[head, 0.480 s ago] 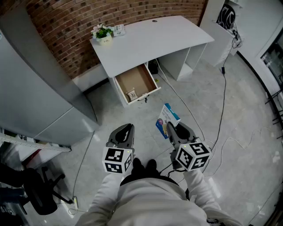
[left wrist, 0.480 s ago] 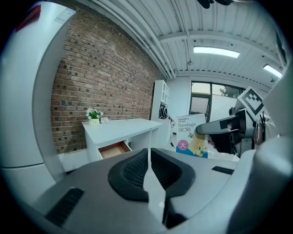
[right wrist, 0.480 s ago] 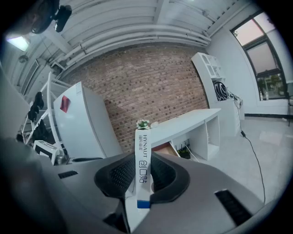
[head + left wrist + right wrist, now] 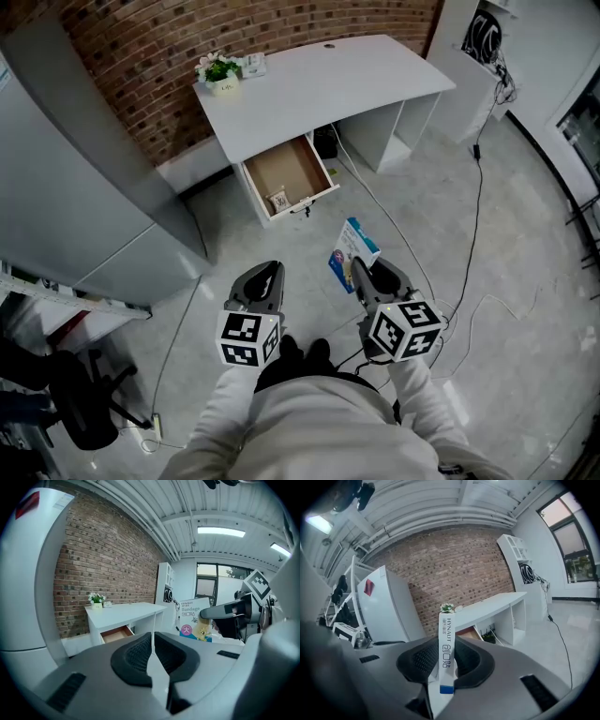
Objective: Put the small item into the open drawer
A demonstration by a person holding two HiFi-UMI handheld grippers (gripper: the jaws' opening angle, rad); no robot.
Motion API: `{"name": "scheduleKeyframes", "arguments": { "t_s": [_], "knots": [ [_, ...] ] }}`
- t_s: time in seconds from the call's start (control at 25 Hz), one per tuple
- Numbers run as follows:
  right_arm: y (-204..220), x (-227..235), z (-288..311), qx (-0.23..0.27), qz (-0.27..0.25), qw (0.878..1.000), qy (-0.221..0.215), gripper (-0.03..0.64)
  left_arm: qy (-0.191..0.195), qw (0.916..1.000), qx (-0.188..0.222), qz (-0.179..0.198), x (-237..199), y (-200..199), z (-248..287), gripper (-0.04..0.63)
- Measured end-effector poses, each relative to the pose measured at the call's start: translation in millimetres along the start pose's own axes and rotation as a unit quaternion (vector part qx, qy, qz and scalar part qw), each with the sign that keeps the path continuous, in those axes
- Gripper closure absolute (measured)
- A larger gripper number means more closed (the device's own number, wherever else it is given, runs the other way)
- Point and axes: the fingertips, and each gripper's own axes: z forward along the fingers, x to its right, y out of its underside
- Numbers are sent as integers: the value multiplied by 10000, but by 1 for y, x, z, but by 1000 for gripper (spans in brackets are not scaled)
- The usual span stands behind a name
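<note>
My right gripper is shut on a small white-and-blue bandage box, which stands upright between the pads in the right gripper view, the box edge-on to the camera. My left gripper is held beside it, shut and empty, its pads meeting. The same box shows at the right of the left gripper view. Ahead on the floor side of the white desk, the open drawer is pulled out, with a small packet lying inside it. Both grippers are well short of the drawer.
A potted plant stands on the desk's left end. A grey cabinet fills the left side. Cables run across the floor to the right. A black chair base sits at lower left. A brick wall lies behind the desk.
Hardly anything differs: both grippers and the box have shifted a touch to the left in the head view.
</note>
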Motion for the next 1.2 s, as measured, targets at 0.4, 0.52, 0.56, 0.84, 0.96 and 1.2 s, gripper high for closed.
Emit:
{"name": "scheduleKeyframes", "arguments": {
  "t_s": [0.4, 0.52, 0.56, 0.84, 0.96, 1.2],
  "knots": [
    [5, 18, -16, 3, 132, 9999, 34, 509, -99, 9999, 25, 61, 20, 0, -2, 561],
    [7, 21, -16, -43, 194, 9998, 20, 509, -112, 9999, -14, 47, 22, 3, 1, 561],
    [7, 23, -15, -55, 203, 9998, 22, 509, -112, 9999, -25, 48, 23, 3, 3, 561],
    [3, 33, 12, -144, 213, 9996, 101, 509, -96, 9999, -100, 63, 8, -2, 27, 561],
    [-1, 40, 32, -179, 234, 9994, 158, 509, -59, 9998, -141, 88, -6, -5, 44, 561],
    [-10, 49, 83, -287, 292, 9990, 205, 509, 1, 9998, -188, 120, -46, -16, 87, 561]
  ]
}}
